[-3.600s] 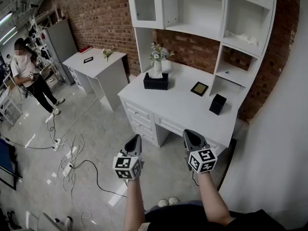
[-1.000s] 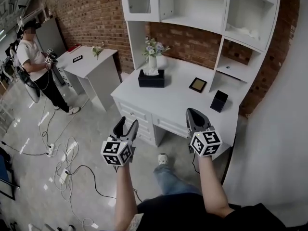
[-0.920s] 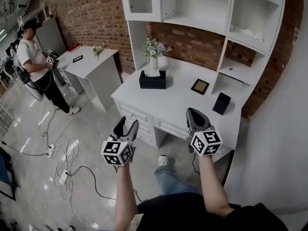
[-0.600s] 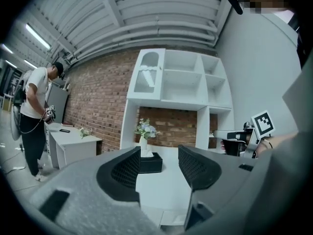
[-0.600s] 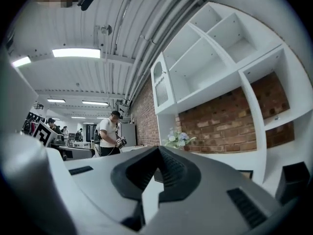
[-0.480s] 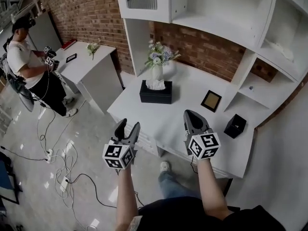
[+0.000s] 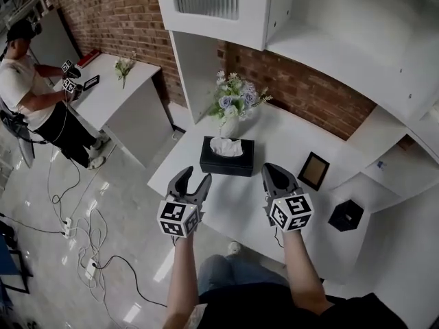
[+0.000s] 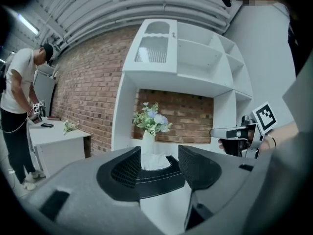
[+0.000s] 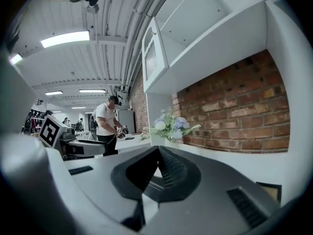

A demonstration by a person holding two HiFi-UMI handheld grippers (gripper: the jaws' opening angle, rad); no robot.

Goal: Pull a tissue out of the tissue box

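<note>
A black tissue box (image 7: 226,159) stands on the white desk (image 7: 236,201), with a white tissue (image 7: 226,146) sticking up from its top slot. My left gripper (image 7: 193,181) hovers just in front of the box, open and empty. In the left gripper view the box (image 8: 155,176) and its tissue (image 8: 155,161) show between the spread fingers of the left gripper (image 8: 159,156). To the right of the box, over the desk, my right gripper (image 7: 275,174) is shut with nothing in it. In the right gripper view the right gripper (image 9: 157,152) has its tips touching.
A white vase of flowers (image 7: 236,105) stands right behind the box, under the white shelf unit (image 7: 288,26). A small picture frame (image 7: 313,171) and a black cube-shaped holder (image 7: 346,215) lie to the right. A person (image 7: 27,91) stands by a side table (image 7: 116,88); cables (image 7: 75,232) cross the floor.
The view has closed in on the desk, and both grippers now hang over its front edge near the tissue box. The left gripper stays open and the right stays shut.
</note>
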